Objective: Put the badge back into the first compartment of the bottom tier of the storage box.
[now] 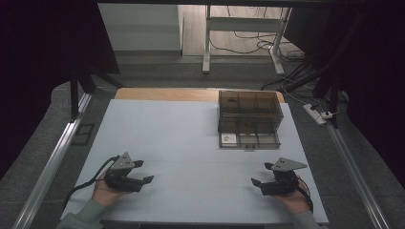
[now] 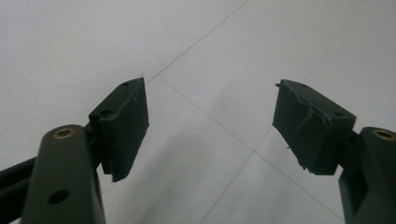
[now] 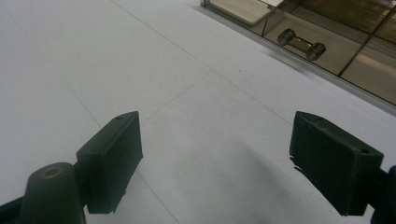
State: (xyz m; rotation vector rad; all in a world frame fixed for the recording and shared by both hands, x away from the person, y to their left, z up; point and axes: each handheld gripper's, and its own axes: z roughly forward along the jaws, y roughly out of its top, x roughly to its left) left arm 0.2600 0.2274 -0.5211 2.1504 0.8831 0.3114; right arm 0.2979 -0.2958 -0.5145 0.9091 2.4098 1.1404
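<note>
Left hand-held gripper (image 1: 147,171) parted, empty, right hand-held gripper (image 1: 261,174) parted, empty, above white table (image 1: 191,138)

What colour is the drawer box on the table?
The drawer box is see-through smoky brown, seen best in the high view.

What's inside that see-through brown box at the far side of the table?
The smoky clear drawer box has a bottom drawer pulled out, holding a small white card-like item. The tinted upper compartments look divided, but their contents cannot be made out.
</note>
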